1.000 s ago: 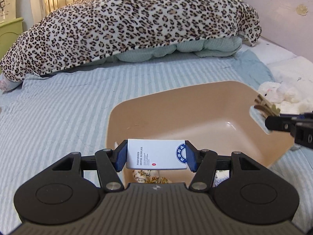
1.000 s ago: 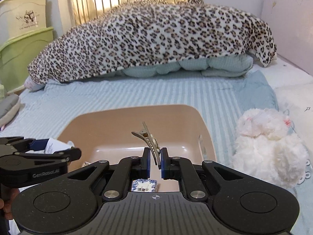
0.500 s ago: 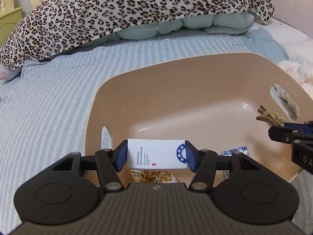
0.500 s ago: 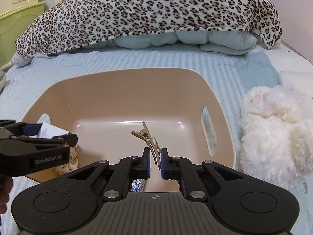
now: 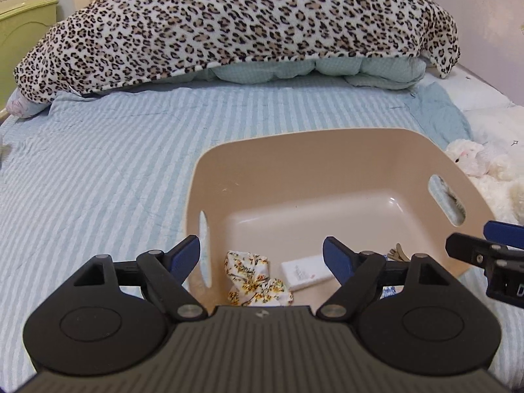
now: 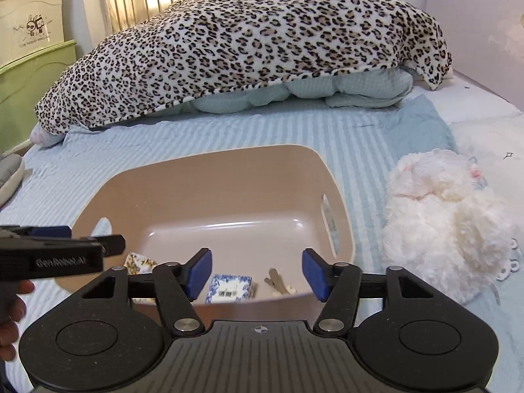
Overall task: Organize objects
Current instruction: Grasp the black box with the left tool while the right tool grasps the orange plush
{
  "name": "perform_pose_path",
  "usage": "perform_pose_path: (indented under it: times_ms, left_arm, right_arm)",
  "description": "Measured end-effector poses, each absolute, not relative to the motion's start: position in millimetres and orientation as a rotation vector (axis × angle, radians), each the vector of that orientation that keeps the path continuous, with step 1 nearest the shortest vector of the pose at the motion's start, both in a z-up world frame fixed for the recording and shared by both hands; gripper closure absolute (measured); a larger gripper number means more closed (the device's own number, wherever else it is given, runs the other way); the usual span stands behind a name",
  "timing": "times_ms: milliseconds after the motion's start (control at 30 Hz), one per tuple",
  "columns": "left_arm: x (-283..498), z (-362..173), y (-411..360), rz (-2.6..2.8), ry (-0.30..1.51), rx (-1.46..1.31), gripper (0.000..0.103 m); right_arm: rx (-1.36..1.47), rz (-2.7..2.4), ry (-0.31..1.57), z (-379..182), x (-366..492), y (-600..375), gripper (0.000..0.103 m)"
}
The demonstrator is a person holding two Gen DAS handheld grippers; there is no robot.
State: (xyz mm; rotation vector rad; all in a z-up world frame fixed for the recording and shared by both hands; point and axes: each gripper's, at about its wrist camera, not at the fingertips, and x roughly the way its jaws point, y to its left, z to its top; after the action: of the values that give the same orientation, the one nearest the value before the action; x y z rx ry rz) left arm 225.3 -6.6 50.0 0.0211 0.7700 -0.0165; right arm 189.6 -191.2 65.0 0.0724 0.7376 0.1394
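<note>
A tan plastic basin (image 5: 327, 150) (image 6: 229, 170) sits on the striped bed. Inside it lie a white box (image 5: 306, 271), a floral cloth scrunchie (image 5: 252, 276) (image 6: 139, 262), a blue-and-white patterned packet (image 6: 231, 287) and a metal hair clip (image 6: 280, 282) (image 5: 398, 251). My left gripper (image 5: 261, 255) is open and empty above the basin's near left side. My right gripper (image 6: 257, 270) is open and empty above the basin's near edge; it also shows at the right of the left wrist view (image 5: 491, 252).
A white plush toy (image 6: 442, 222) (image 5: 475, 160) lies right of the basin. A leopard-print blanket (image 5: 245, 26) over a green quilt fills the back of the bed. Green drawers (image 6: 29, 65) stand at the far left. The striped sheet (image 5: 98, 180) spreads left of the basin.
Both grippers have opened. The white box dropped from my left gripper and the hair clip from my right gripper into the basin. Both grippers have drawn back and up.
</note>
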Motion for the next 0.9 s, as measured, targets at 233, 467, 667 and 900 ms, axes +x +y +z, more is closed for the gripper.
perform_pose_path:
  times_ms: [233,467,667,900]
  left_arm:
    - [199.1,52.9,11.6,-0.001,0.777,0.003,0.02]
    - [171.0,49.7,28.4,0.011,0.777,0.013,0.019]
    - [153.1,41.2,36.3,0.001,0.81,0.025,0.019]
    - [147.3,15.6,30.3,-0.051,0.879,0.056,0.019]
  right_arm:
    - [0.049,0.141,0.746,66.4,160.9,-192.8,0.03]
    - [0.025,0.149,0.781,57.4,144.0,-190.4,0.03]
    - [0.008,0.153,0.834,40.3,136.8,-187.3,0.03]
    - [-0.03,0.184,0.886,21.1,136.8,-175.9,0.03]
